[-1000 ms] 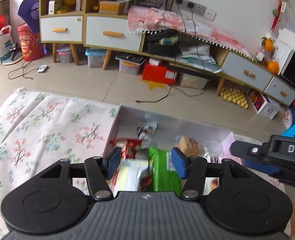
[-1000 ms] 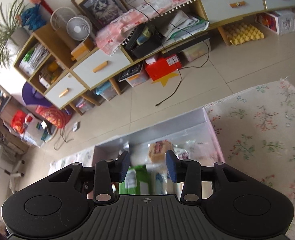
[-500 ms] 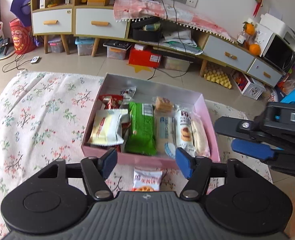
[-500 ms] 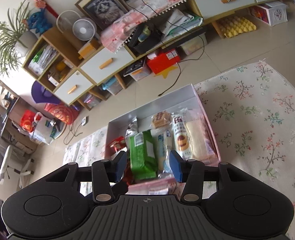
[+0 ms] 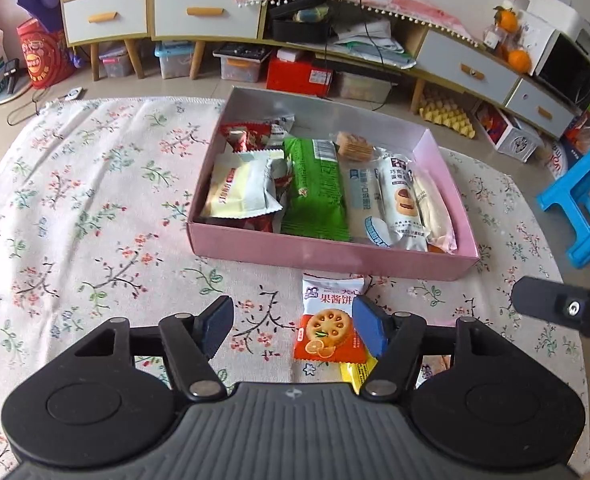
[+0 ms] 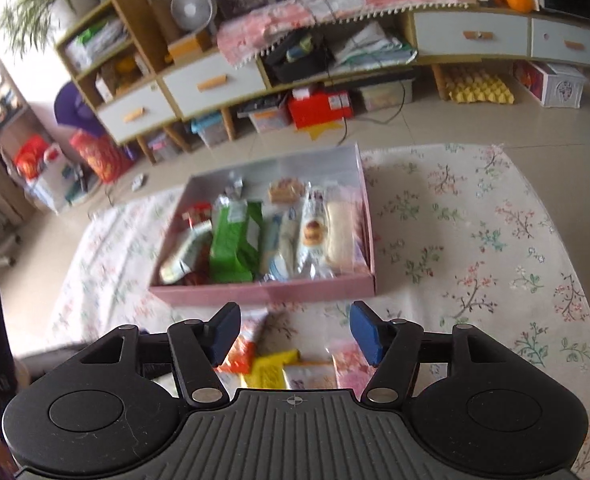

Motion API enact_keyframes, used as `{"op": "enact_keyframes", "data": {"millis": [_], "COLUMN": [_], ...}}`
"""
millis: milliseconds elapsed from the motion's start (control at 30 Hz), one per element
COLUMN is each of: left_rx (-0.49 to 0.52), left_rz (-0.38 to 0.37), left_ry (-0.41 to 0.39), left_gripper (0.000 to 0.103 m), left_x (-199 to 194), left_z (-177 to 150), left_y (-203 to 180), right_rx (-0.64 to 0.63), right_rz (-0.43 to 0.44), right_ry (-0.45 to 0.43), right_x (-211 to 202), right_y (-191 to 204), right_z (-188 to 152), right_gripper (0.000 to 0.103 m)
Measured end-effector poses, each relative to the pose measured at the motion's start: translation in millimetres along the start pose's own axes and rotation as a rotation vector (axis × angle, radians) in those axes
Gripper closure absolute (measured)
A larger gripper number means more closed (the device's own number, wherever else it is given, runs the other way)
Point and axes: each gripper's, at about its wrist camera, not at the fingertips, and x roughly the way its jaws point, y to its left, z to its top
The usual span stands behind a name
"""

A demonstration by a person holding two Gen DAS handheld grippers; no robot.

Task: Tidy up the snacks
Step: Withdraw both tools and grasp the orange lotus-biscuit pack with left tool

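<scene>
Two hand-held grippers hover over a tabletop (image 5: 75, 200) covered with a floral cloth. The left hand-held gripper (image 5: 291, 326) has its blue fingers apart with nothing clamped; an orange biscuit packet (image 5: 329, 326) lies flat on the cloth between and just below them, its right edge hidden behind the right finger. The jaws have just narrowed slightly. The right hand-held gripper (image 6: 293, 330) is also apart and empty, its jaws having just been opening. Under it lie several loose packets: an orange one, a yellow packet (image 6: 271, 368) and a pale pink packet (image 6: 349, 360); this view is blurred, so their edges are hard to tell.

Just beyond the loose snacks sits a pink box (image 5: 331, 250), already holding a green packet (image 5: 315, 188), a white packet (image 5: 239, 190) and several pale wrapped cakes in a row.

Likely risks: the packets are flat, slick and touching or overlapping, so a closing gripper could pinch two at once, or slide one away across the cloth. The cloth itself could bunch under the fingers. The two grippers work close together over the same small pile and could knock each other. The box's near wall stands between the packets and the box, and it is nearly full, leaving little room.

A blue stool (image 5: 583, 200) stands off to the right, with cluttered cabinets beyond.
</scene>
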Motion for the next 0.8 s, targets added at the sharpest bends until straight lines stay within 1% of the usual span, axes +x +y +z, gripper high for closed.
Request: {"op": "enact_keyframes", "data": {"millis": [133,200,367,433,500,567,600,633,667,733,800], "left_rx": [0.002,0.013,0.017,0.02,0.011,0.004,-0.001,-0.003,0.0,0.016,0.025], "left_rz": [-0.035,-0.034,-0.05,-0.057,-0.048,-0.054,-0.051,-0.047,-0.051,-0.048,-0.042], "left_ry": [0.025,0.035,0.071,0.089,0.103,0.091,0.093,0.092,0.095,0.093,0.095], "left_gripper": [0.042,0.042,0.041,0.04,0.04,0.044,0.051,0.062,0.061,0.066,0.067], "left_x": [11,16,31,37,42,42,42,41,40,38,34], "left_z": [-4,-7,-11,-13,-14,-14,-14,-15,-14,-16,-18], "left_y": [-4,-7,-15,-17,-15,-11,-10,-9,-8,-8,-7], "right_rx": [-0.039,-0.049,-0.078,-0.08,-0.102,-0.125,-0.128,-0.131,-0.135,-0.144,-0.155], "right_rz": [-0.013,0.0,0.007,0.015,0.022,0.04,0.051,0.06,0.066,0.076,0.081], "right_ry": [0.034,0.043,0.027,0.037,0.052,0.061,0.063,0.063,0.062,0.063,0.074], "right_x": [10,10,3,4,5,5,4,3,2,1,2], "right_y": [-4,-6,-7,-7,-6,-3,-3,-2,-2,-1,2], "right_z": [-6,-6,-5,-6,-7,-8,-8,-8,-8,-9,-10], "right_gripper": [0.042,0.042,0.042,0.042,0.042,0.042,0.042,0.042,0.042,0.042,0.042]}}
